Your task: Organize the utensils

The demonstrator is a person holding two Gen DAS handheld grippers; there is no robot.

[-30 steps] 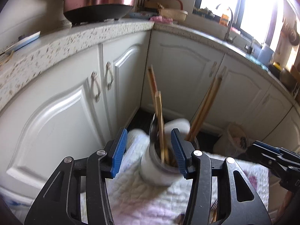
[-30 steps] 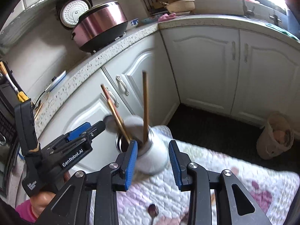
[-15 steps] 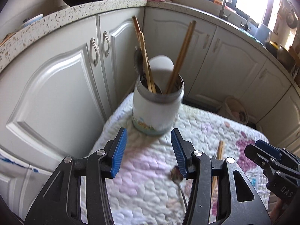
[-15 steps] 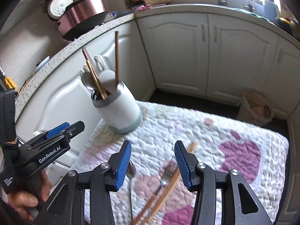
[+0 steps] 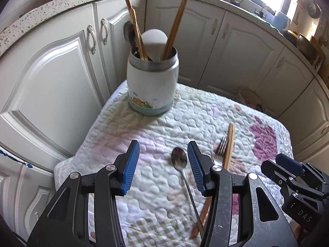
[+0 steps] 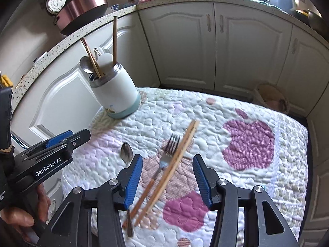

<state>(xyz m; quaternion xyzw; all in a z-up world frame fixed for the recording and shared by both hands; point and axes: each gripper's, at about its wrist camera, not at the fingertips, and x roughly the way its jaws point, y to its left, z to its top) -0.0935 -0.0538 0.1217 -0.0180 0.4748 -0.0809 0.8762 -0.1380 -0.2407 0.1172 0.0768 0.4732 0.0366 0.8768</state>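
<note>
A white utensil jar (image 5: 152, 84) stands at the far left corner of the quilted table (image 5: 144, 135); it also shows in the right wrist view (image 6: 115, 94). It holds chopsticks (image 5: 174, 26), a metal spoon and a white spoon. On the quilt lie a metal spoon (image 5: 181, 164), a fork (image 6: 168, 150) and a pair of chopsticks (image 6: 174, 160). My left gripper (image 5: 163, 164) is open and empty, just left of the loose spoon. My right gripper (image 6: 167, 179) is open and empty, above the fork and chopsticks.
White kitchen cabinets (image 6: 178, 45) and a speckled countertop (image 5: 51, 6) ring the table. A rice cooker (image 6: 80, 10) sits on the counter. A basket (image 6: 271, 98) stands on the floor at the right.
Both grippers have drawn back and away from the jar, which now stands free on the quilt. The loose spoon, fork and chopsticks have come into view.
</note>
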